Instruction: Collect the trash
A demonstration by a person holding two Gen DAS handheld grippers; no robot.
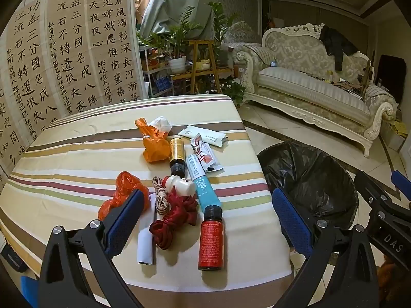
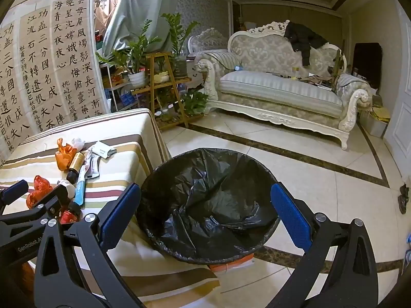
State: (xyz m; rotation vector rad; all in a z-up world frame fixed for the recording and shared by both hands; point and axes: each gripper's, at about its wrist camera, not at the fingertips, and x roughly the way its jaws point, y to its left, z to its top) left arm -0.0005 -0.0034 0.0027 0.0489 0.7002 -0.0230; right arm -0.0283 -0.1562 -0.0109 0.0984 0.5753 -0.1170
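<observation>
The trash lies in a loose cluster on the striped counter (image 1: 64,154), toward its right-hand side. Nearest the front edge is a red bottle (image 1: 211,238) lying on its side, with a crumpled red ribbon (image 1: 174,218) just to its left and a white paper slip (image 1: 146,246) beside that. A coil of twine (image 1: 160,195) and a white plastic cap piece (image 1: 179,184) rest above the ribbon. An orange plastic scrap (image 1: 120,195) sits further left, partly behind a finger of the left tongs. A blue and white tube (image 1: 203,179) runs diagonally through the middle, touching a gold bottle with a black cap (image 1: 176,156). Behind these lie an orange bag (image 1: 154,143), a crumpled tissue (image 1: 160,123), a red and white wrapper (image 1: 205,151) and a white packet (image 1: 203,134).

A bin lined with a black bag (image 2: 205,205) stands on the tiled floor against the counter's right edge.

The left tongs (image 1: 205,213) are spread wide above the front edge, holding nothing. The right tongs (image 2: 205,210) are spread wide over the bin, also holding nothing.
</observation>
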